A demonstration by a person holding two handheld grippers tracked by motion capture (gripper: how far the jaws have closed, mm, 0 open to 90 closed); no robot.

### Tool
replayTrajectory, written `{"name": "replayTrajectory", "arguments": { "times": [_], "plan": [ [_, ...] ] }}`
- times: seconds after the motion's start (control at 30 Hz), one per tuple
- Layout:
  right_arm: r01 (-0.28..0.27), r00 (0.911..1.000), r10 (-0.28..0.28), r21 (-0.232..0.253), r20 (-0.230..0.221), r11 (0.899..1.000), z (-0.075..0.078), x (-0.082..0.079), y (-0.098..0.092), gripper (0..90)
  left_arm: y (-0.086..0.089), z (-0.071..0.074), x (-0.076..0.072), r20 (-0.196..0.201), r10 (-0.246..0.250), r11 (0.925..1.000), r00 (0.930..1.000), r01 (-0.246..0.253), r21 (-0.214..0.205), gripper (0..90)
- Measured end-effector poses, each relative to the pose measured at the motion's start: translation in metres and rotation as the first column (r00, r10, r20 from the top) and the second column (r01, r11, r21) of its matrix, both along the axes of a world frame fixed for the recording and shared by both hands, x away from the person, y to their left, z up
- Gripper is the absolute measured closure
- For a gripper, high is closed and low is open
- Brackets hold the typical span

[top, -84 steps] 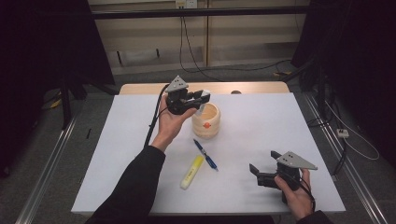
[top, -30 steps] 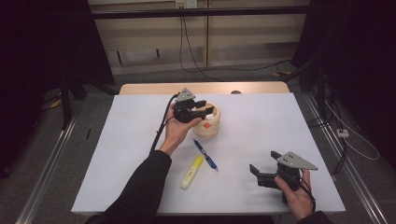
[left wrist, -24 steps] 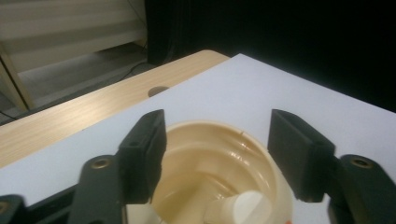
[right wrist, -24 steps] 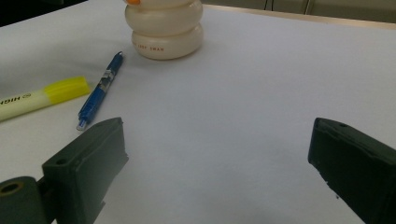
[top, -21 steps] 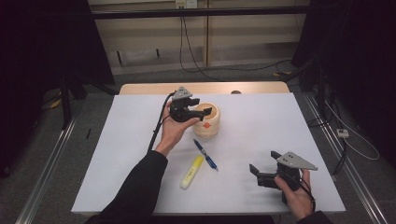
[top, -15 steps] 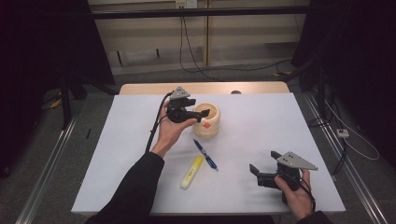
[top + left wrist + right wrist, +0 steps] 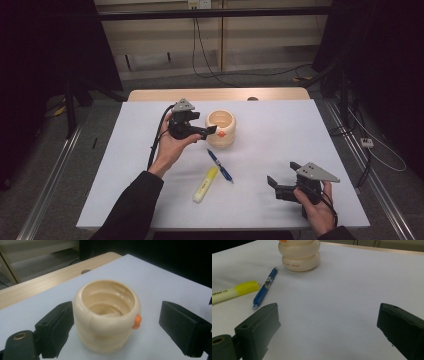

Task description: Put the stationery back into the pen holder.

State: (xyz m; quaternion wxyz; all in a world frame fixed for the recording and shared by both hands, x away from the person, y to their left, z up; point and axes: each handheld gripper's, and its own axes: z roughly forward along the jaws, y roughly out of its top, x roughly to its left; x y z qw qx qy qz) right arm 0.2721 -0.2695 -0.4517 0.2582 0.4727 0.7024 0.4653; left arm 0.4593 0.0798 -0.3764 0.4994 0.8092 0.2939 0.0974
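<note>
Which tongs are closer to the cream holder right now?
Left. The left tongs sit open right beside the cream holder; the right tongs wait open at the table's near right corner.

The left claw point(image 7: 207, 131) has been drawn back from the cream pot point(image 7: 221, 128), its jaws just opened wide.

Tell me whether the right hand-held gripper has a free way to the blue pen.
Probably yes. The right hand-held gripper has its jaws open, and only bare table lies between it and the blue pen. The highlighter lies beyond the pen, not in the way.
</note>
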Motion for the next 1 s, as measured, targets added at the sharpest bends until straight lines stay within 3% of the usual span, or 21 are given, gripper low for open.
{"name": "replayTrajectory", "arguments": {
  "times": [0.3, 0.57, 0.63, 1.0],
  "plan": [
    [0.002, 1.0000, -0.002, -0.001, 0.000, 1.000, 0.000, 0.000, 0.000, 4.1, 0.012, -0.002, -0.020, -0.023, -0.009, 0.9991, 0.9997, 0.010, 0.042, 12.5],
    [0.004, 1.0000, -0.004, -0.003, 0.000, 1.000, 0.000, 0.000, 0.000, 4.1, 0.018, -0.010, -0.036, -0.035, -0.013, 0.9989, 0.9993, 0.014, 0.045, 16.5],
    [0.004, 1.0000, -0.004, -0.004, 0.002, 1.000, 0.000, 0.000, 0.000, 4.1, 0.019, -0.012, -0.040, -0.040, -0.014, 0.9973, 0.9991, 0.017, 0.071, 16.6],
    [0.001, 1.0000, -0.001, -0.004, 0.005, 1.000, 0.000, -0.001, 0.000, 4.1, 0.032, -0.020, -0.063, -0.058, -0.006, 0.9982, 0.9983, 0.010, 0.059, 18.6]
  ]
}}
